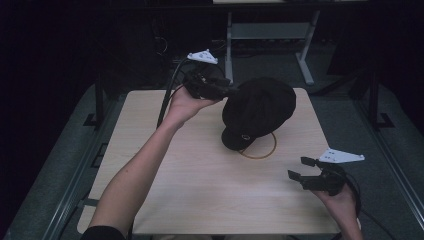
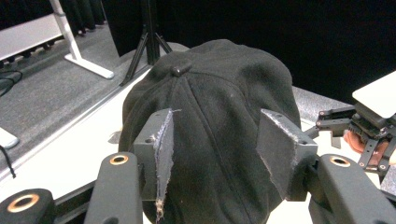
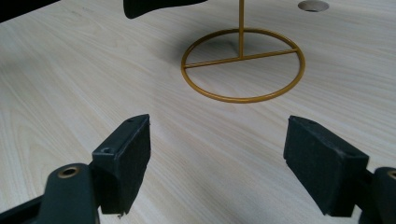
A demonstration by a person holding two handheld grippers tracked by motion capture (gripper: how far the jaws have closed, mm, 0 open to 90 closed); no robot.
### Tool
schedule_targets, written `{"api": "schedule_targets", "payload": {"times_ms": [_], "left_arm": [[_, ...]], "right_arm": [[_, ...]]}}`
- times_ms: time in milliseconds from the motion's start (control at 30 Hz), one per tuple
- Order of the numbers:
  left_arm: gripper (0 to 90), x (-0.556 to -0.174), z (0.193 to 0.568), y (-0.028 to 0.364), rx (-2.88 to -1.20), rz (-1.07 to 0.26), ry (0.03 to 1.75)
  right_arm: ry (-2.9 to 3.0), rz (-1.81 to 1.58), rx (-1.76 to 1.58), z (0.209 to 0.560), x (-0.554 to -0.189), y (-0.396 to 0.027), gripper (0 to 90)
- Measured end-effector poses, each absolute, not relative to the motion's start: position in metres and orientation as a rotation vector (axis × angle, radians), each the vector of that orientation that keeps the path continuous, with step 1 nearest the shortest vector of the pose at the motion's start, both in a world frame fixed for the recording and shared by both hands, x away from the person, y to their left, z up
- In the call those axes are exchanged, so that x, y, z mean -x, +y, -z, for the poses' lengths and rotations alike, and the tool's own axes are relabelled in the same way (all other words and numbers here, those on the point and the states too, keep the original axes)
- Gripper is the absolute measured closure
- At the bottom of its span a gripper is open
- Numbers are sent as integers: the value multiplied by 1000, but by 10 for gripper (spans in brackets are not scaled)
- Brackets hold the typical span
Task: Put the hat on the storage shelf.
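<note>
High view: a black fabric cap [image 1: 258, 111] with a short brim is seen perched on a thin gold wire stand with a ring base [image 1: 260, 150], toward the far right part of the pale wooden surface [image 1: 200, 170]. The left claw [image 1: 227, 91] is held at the cap's left side, raised above the surface. In the left gripper view, the cap's crown [image 2: 210, 121] is seen between the spread jaws, which stand apart at either side of it; whether they press the fabric cannot be told. The right claw [image 1: 300, 169] is held released, jaws wide apart, near the right edge of the surface, well apart from the stand. In the right gripper view, the ring base [image 3: 243, 65] is seen ahead of the parted jaws.
</note>
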State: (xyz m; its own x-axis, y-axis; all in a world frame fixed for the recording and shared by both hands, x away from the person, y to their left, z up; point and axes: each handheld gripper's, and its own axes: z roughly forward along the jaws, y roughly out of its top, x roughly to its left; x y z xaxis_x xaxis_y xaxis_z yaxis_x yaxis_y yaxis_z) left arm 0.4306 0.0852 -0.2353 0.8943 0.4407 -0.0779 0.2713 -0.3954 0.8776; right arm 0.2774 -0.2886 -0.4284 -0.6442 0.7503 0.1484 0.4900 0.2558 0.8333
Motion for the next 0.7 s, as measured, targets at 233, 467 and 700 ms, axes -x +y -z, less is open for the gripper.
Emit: {"api": "schedule_targets", "payload": {"times_ms": [233, 467, 700], "left_arm": [[440, -422, 238, 100, -1998, -221, 525], [434, -414, 245, 114, -1995, -225, 543], [418, -407, 251, 123, -1993, -227, 558]], "right_arm": [[2251, -1328, -1133, 428, -277, -285, 222], [2248, -1323, -1123, 429, -278, -280, 215], [2242, -1321, -1129, 428, -278, -279, 211]]}}
